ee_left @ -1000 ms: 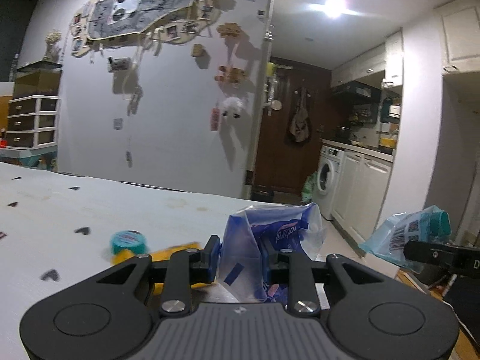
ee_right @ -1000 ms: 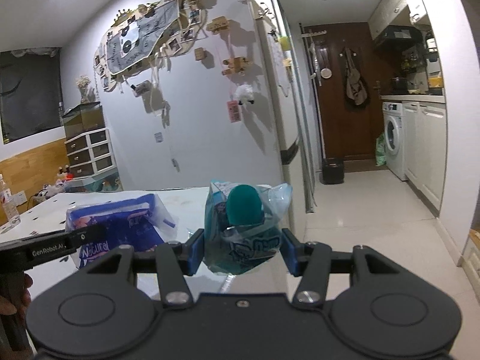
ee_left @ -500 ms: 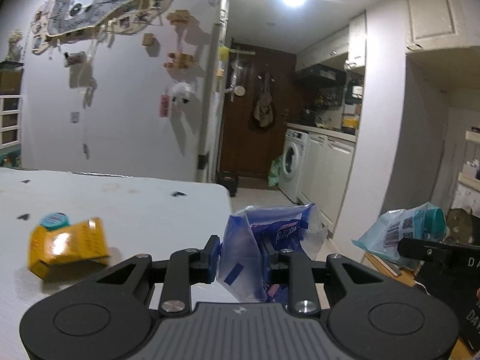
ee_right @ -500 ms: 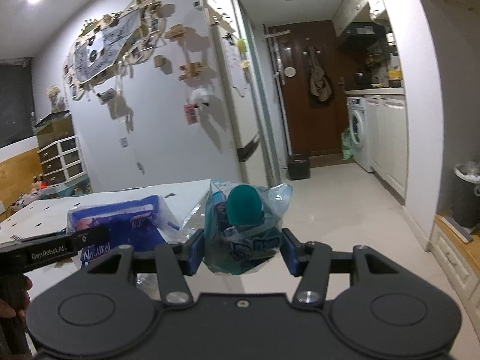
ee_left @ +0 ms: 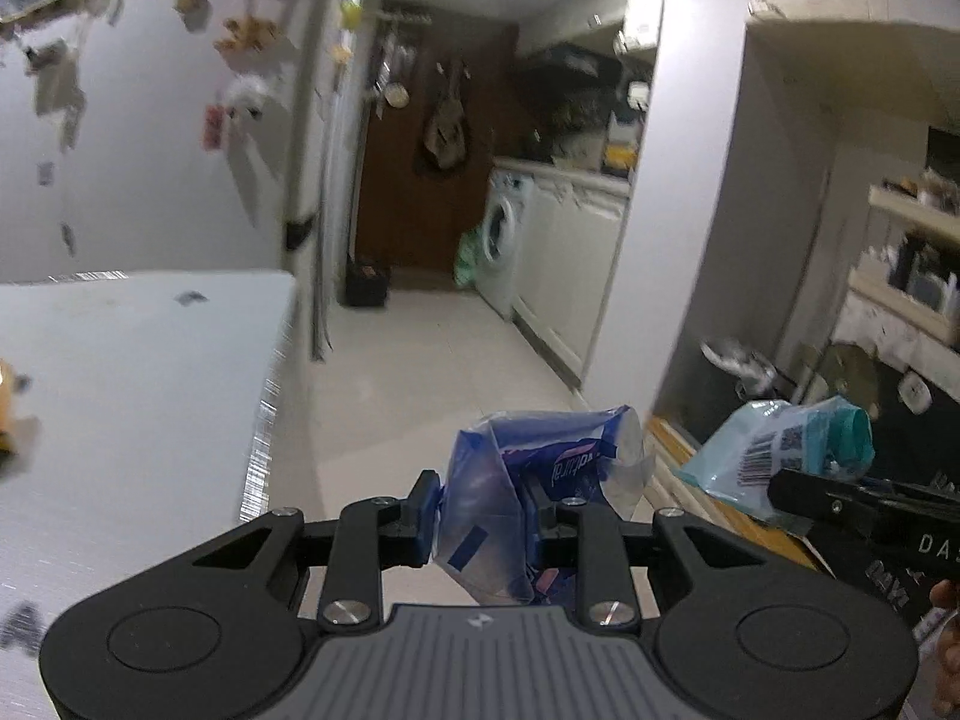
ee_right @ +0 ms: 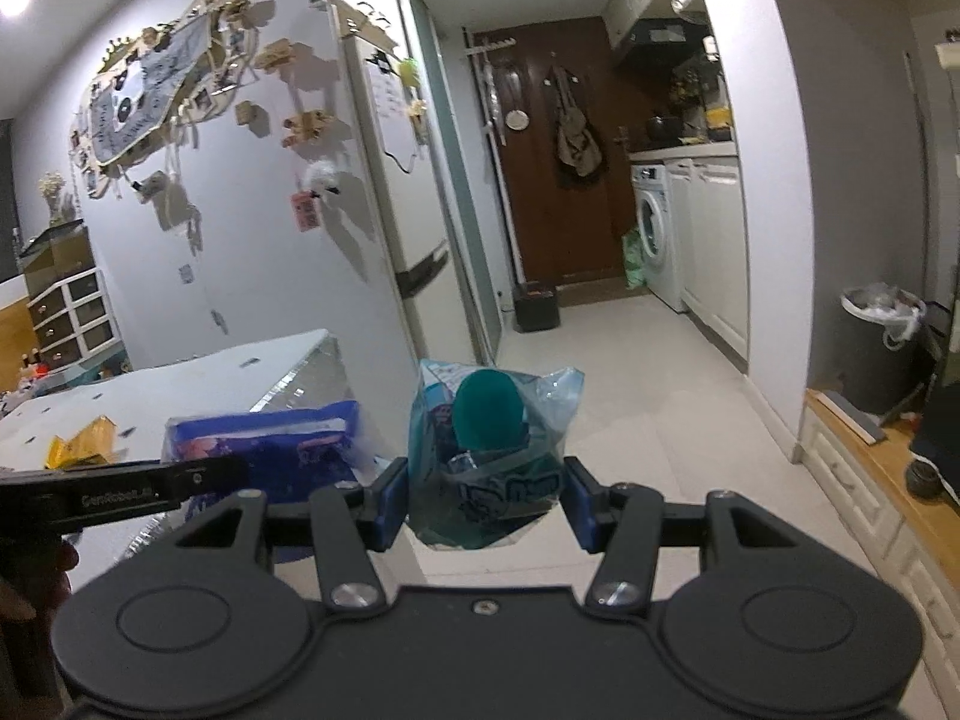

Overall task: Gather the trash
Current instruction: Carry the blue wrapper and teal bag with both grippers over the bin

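Note:
My left gripper (ee_left: 483,516) is shut on a crumpled blue plastic wrapper (ee_left: 540,480) and holds it in the air past the table's right edge. My right gripper (ee_right: 486,501) is shut on a teal plastic package (ee_right: 489,450) with a round teal end, held over the floor. The teal package also shows at the right of the left wrist view (ee_left: 780,456), and the blue wrapper at the left of the right wrist view (ee_right: 270,450). A bin with a white liner (ee_right: 879,312) stands against the right wall.
The white table (ee_left: 120,372) lies to the left, with a yellow packet (ee_right: 81,450) on it. A tiled floor (ee_right: 630,372) runs ahead toward a washing machine (ee_right: 657,234) and a small dark bin (ee_right: 536,306). A low wooden-topped cabinet (ee_right: 870,468) is at right.
Both grippers have swung right, away from the table and toward the kitchen corridor, each still holding its package. The yellow packet has slid to the left edge of the left wrist view.

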Motion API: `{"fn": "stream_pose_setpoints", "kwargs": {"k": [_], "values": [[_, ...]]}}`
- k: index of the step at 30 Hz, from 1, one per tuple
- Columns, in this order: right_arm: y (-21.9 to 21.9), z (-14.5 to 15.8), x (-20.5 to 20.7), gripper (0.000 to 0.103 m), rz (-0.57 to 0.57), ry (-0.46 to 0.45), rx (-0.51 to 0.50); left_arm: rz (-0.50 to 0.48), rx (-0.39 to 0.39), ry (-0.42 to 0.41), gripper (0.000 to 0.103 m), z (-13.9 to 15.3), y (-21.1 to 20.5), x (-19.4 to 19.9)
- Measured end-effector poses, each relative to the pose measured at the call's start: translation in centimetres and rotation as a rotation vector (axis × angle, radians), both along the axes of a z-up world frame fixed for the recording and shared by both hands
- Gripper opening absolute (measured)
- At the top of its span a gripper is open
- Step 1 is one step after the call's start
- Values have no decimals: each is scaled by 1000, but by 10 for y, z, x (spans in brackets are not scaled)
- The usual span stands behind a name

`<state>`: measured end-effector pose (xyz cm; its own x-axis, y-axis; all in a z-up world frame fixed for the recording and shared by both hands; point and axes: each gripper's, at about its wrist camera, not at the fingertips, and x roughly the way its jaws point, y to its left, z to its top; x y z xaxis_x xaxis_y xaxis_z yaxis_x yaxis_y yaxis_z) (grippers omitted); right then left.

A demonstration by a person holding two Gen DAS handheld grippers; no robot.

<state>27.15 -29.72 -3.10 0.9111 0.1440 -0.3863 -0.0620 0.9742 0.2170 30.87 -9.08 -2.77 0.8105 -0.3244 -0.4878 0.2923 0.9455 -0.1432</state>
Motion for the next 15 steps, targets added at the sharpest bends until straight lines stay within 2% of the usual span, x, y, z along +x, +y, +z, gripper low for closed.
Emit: {"fn": "stream_pose_setpoints", "kwargs": {"k": [7,15], "values": [[-22,-24,3,54,-9,82,-37,-100,152,147,29,-35,-52,26],[-34,-58,21,54,21,200,-79,-169,325,277,29,-79,-89,58]]}}
